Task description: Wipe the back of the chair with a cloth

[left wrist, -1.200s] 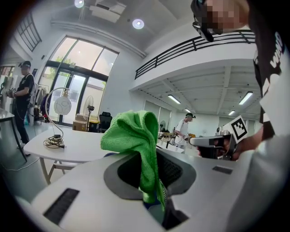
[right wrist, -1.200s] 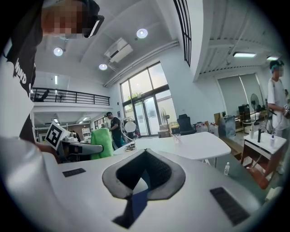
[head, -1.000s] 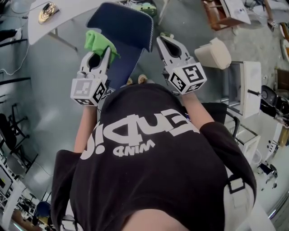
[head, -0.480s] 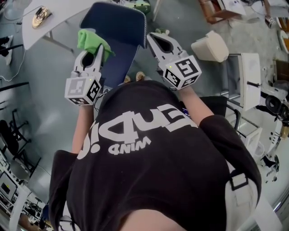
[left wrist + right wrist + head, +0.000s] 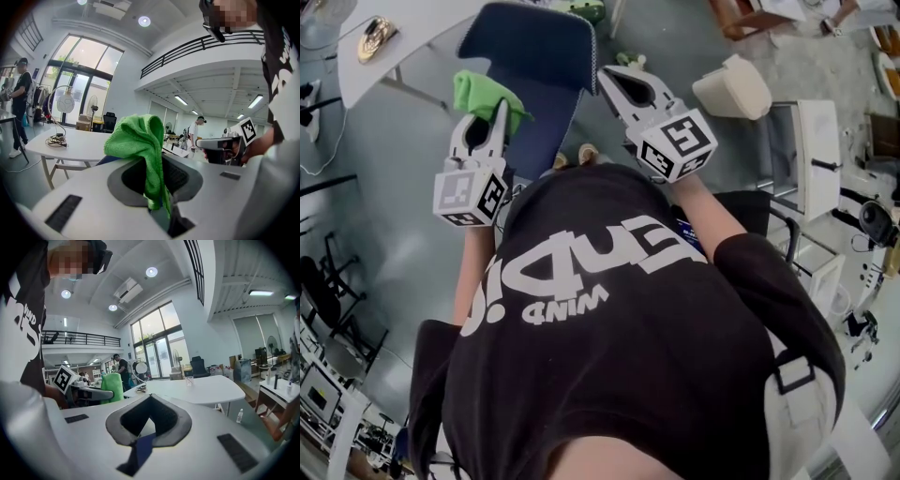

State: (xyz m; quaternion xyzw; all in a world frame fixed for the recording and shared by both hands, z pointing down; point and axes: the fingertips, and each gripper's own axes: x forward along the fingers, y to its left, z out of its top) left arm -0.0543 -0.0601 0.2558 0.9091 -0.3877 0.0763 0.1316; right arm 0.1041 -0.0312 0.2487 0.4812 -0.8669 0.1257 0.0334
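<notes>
The first risk, on the left, is the cloth [image 5: 483, 92] working loose. Only a fold of it is pinched in the left tool [image 5: 497, 111], and the rest bunches free past the tips. In my judgement, dragging that bunch across the fabric of the chair back [image 5: 534, 42] could tug it out of the grip. A stroke that leads with the hard tips instead of the cloth would scrape the chair and clean nothing. Further right, a firm push from the left tool could turn the chair away or tip it toward the right tool [image 5: 607, 75] if that one does not brace it.

The left tool is closed tight on the cloth, which hangs down through its padded opening and stands up in a green heap beyond the tips. That heap lies over the left part of the chair back, directly ahead of this tool. Whether it already presses on the fabric I cannot tell. The right tool has its jaws together with nothing between them. Its tips sit just beside the right edge of the chair back, and contact there is not clear. A pale bin [image 5: 731, 86] stands well off to its right.
</notes>
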